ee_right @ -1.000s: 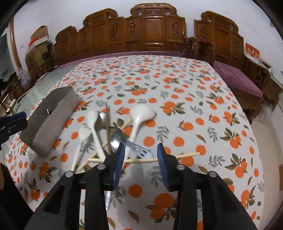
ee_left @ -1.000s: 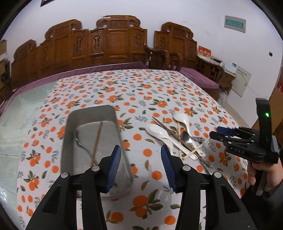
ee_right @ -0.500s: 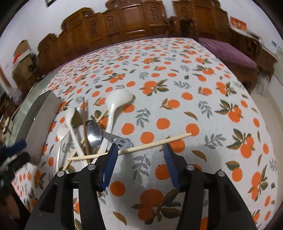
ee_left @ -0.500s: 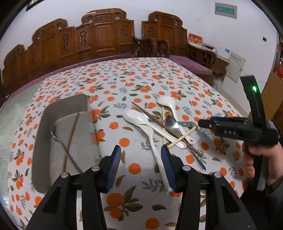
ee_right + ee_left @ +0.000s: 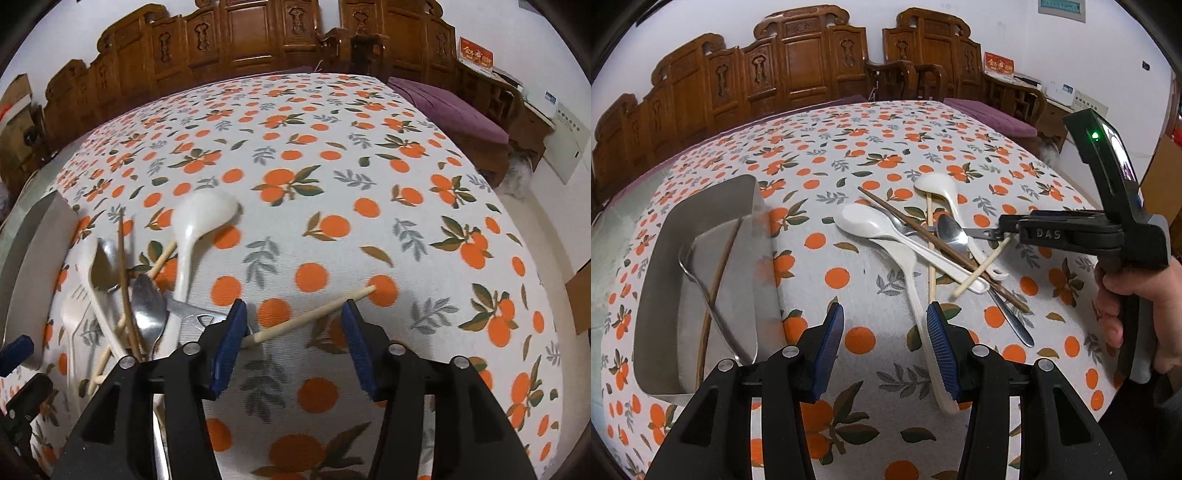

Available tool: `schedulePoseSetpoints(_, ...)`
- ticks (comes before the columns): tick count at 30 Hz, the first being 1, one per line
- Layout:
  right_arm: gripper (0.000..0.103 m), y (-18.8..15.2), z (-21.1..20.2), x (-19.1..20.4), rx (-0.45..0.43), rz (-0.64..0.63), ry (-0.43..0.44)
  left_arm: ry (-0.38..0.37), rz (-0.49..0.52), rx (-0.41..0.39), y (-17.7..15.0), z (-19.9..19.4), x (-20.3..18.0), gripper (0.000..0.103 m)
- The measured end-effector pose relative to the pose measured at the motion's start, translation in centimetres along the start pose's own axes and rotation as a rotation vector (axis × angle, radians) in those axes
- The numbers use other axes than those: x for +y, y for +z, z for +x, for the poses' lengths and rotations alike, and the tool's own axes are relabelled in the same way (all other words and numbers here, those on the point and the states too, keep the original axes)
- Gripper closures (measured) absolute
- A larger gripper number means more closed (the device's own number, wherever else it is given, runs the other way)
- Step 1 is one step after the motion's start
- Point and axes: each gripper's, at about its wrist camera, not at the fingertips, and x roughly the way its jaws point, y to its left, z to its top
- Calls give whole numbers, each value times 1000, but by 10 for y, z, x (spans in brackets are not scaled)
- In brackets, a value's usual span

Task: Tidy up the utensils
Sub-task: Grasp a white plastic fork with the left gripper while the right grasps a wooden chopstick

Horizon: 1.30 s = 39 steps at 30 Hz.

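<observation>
A heap of utensils lies on the orange-print tablecloth: white spoons [image 5: 871, 225], a metal spoon [image 5: 953, 232], a dark chopstick [image 5: 934, 240] and pale chopsticks [image 5: 982, 266]. My left gripper [image 5: 884, 347] is open just above the cloth, and the long white spoon's handle [image 5: 916, 306] runs along its right pad. My right gripper [image 5: 293, 343] hangs low over one pale chopstick [image 5: 317, 314], which lies slantwise between its jaws. Those jaws are closing, and the pads do not clamp it. The same gripper [image 5: 1008, 236] shows at the heap's right side, held by a hand [image 5: 1126, 295].
A metal tray [image 5: 661, 266] sits left of the heap with a dark chopstick [image 5: 720, 273] and a metal utensil [image 5: 709, 302] inside. Its wall [image 5: 33, 277] shows at the left edge. Carved wooden chairs [image 5: 798, 70] line the far side. The table's right edge drops off.
Both grippers have sunk toward the heap. The left one has swung from over the tray to the white spoon's handle. The right one now straddles the pale chopstick, its jaws wider than a second ago.
</observation>
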Motion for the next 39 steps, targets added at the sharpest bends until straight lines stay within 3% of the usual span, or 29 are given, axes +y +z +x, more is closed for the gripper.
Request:
schedulePoseSetpoints(3,70,2,-1,-9,2,22,-8,0,-3,2,1,2,0,58)
schedulePoseSetpoints(10,87,4,-4,-17,-10,39,7,2,0,9,-1,7,-1,58)
schedulePoseSetpoints(11,103,5,-5,-17,-15,36,10,1,-3,13,-1,8,-1,58)
schedulePoseSetpoints(21,102,5,-11,-23,-33,67,55,-47,-43,57,-6,23,2,61)
schedulePoseSetpoints(27,100,-1,-25,-19,-61,75,95,-97,-71,60,-5,25,2,77)
schedulePoseSetpoints(36,100,-9,-33,-7,-65,64,106,-161,-110,85,-4,27,2,77)
schedulePoseSetpoints(37,98,-10,-33,-5,-61,63,106,-165,-108,94,-5,29,1,77)
schedulePoseSetpoints(39,83,-12,-34,-2,-59,66,114,-160,-95,91,-7,29,-2,80)
